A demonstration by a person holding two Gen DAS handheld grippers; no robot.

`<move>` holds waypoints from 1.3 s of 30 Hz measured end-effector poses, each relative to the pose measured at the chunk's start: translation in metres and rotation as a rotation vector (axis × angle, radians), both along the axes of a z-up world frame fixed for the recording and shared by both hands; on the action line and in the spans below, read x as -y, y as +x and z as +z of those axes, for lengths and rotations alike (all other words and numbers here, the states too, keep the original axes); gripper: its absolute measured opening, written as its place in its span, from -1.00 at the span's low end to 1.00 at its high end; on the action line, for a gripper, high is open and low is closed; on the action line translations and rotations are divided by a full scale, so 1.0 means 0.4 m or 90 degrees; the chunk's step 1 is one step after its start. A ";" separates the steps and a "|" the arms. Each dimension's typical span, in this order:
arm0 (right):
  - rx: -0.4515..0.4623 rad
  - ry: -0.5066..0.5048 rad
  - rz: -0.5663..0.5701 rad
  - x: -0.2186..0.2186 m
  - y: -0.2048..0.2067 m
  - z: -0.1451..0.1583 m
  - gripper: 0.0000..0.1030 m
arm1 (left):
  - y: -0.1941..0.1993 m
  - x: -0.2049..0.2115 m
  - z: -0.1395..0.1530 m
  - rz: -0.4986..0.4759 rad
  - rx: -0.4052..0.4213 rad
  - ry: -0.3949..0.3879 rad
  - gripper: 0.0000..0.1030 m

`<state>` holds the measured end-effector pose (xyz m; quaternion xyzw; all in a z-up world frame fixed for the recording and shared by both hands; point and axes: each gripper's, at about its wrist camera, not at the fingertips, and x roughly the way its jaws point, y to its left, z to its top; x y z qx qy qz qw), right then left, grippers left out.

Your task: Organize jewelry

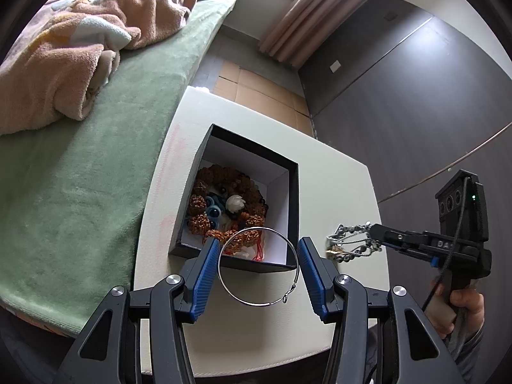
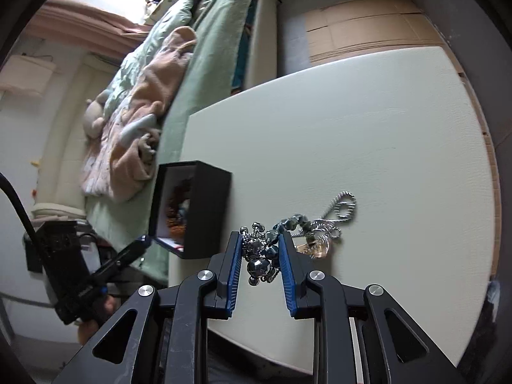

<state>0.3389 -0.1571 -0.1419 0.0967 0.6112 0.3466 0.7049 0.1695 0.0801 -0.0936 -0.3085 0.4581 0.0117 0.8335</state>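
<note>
An open black box [image 1: 289, 220] with a white lining stands on the white table [image 1: 336, 185]. It holds a brown beaded bracelet [image 1: 204, 201] and other small pieces. My left gripper [image 1: 258, 246] is shut on a thin silver hoop [image 1: 220, 275], held over the box's near edge. My right gripper [image 2: 260, 240] is shut on a dark metallic beaded necklace [image 2: 260, 267] whose silver cord [image 2: 344, 204] trails onto the table. In the left wrist view the right gripper [image 1: 372, 235] holds the necklace [image 1: 347, 243] to the right of the box. The box also shows in the right wrist view [image 2: 209, 208].
A bed with a green cover [image 1: 96, 172] and a pink blanket [image 1: 64, 64] runs along the table's left side. Cardboard [image 1: 256, 89] lies on the floor beyond the table. A dark wall panel [image 1: 400, 102] stands at the right.
</note>
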 end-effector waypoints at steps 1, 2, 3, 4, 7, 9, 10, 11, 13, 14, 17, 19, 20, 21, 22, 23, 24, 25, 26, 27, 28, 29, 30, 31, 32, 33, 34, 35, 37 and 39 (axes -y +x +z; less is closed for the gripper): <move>0.001 -0.006 -0.002 -0.007 -0.001 -0.003 -0.53 | -0.001 -0.001 0.001 0.001 0.001 0.000 0.01; -0.001 -0.014 -0.005 -0.012 0.001 -0.016 -0.53 | -0.002 -0.003 0.002 0.001 0.001 0.000 0.01; -0.006 -0.023 -0.012 -0.013 0.005 -0.033 -0.53 | -0.003 -0.003 0.003 0.000 0.001 0.001 0.01; -0.009 -0.031 -0.018 -0.002 0.009 -0.044 -0.53 | -0.005 -0.005 0.002 0.000 0.001 0.001 0.01; -0.006 -0.083 -0.046 0.024 0.021 -0.089 -0.53 | -0.008 -0.009 -0.002 0.002 -0.001 0.002 0.01; -0.004 -0.116 -0.068 0.044 0.028 -0.112 -0.53 | -0.007 -0.013 -0.009 0.004 -0.004 -0.001 0.01; -0.005 -0.125 -0.074 0.053 0.031 -0.117 -0.53 | -0.008 -0.014 -0.009 0.006 0.000 -0.002 0.01; -0.008 -0.134 -0.080 0.061 0.033 -0.123 -0.53 | -0.008 -0.013 -0.008 0.007 0.000 0.001 0.01; -0.008 -0.140 -0.082 0.070 0.034 -0.123 -0.52 | -0.005 -0.009 -0.006 0.004 0.000 0.006 0.01; -0.005 -0.148 -0.077 0.066 0.033 -0.120 -0.50 | -0.004 -0.008 -0.006 0.003 0.000 0.005 0.01; 0.032 -0.194 -0.056 0.042 0.024 -0.102 -0.39 | -0.002 -0.007 -0.007 0.003 0.000 -0.004 0.01; 0.059 -0.222 -0.039 0.020 0.010 -0.089 -0.37 | -0.002 -0.003 -0.006 0.000 -0.001 0.001 0.01; 0.073 -0.239 -0.031 0.007 0.004 -0.083 -0.37 | -0.001 -0.001 -0.006 -0.002 -0.001 0.002 0.01; 0.086 -0.251 -0.024 -0.001 -0.003 -0.077 -0.37 | -0.001 -0.001 -0.006 -0.003 -0.001 0.002 0.01; 0.103 -0.267 -0.015 -0.015 -0.011 -0.072 -0.37 | -0.001 -0.001 -0.006 -0.003 -0.002 0.001 0.01; 0.116 -0.284 -0.008 -0.025 -0.020 -0.069 -0.37 | -0.001 -0.001 -0.006 -0.003 -0.002 0.001 0.01; 0.127 -0.304 0.004 -0.040 -0.031 -0.071 -0.37 | -0.001 -0.002 -0.006 -0.002 -0.002 0.001 0.01; 0.130 -0.315 0.015 -0.047 -0.037 -0.075 -0.37 | -0.001 -0.003 -0.005 -0.002 -0.002 0.001 0.01; 0.130 -0.329 0.030 -0.058 -0.043 -0.084 -0.37 | -0.001 -0.004 -0.005 -0.001 -0.002 0.000 0.01; 0.135 -0.349 0.040 -0.066 -0.047 -0.096 -0.37 | -0.001 -0.003 -0.006 -0.001 -0.002 0.000 0.01; 0.139 -0.364 0.042 -0.067 -0.046 -0.105 -0.37 | -0.003 -0.003 -0.006 -0.001 -0.002 -0.001 0.01; 0.138 -0.353 0.037 -0.063 -0.043 -0.103 -0.40 | -0.004 -0.003 -0.006 0.000 -0.001 -0.001 0.01; 0.129 -0.345 0.039 -0.060 -0.040 -0.103 -0.60 | -0.004 -0.003 -0.006 -0.001 -0.002 0.000 0.01; 0.132 -0.344 0.040 -0.059 -0.040 -0.100 -0.63 | -0.005 -0.004 -0.005 -0.001 -0.002 0.000 0.01; 0.141 -0.343 0.043 -0.059 -0.041 -0.092 -0.65 | -0.006 -0.006 -0.003 -0.001 0.000 0.000 0.01; 0.146 -0.338 0.045 -0.058 -0.042 -0.081 -0.70 | -0.008 -0.008 0.000 0.000 0.001 0.001 0.01; 0.150 -0.335 0.045 -0.056 -0.044 -0.072 -0.70 | -0.009 -0.010 0.002 0.002 0.003 0.001 0.01; 0.157 -0.329 0.044 -0.055 -0.046 -0.057 -0.70 | -0.010 -0.013 0.005 0.003 0.005 0.001 0.01; 0.173 -0.318 0.043 -0.057 -0.051 -0.020 -0.70 | -0.010 -0.015 0.012 0.005 0.008 0.002 0.01; 0.191 -0.307 0.041 -0.060 -0.058 0.020 -0.70 | -0.009 -0.017 0.020 0.004 0.012 0.007 0.01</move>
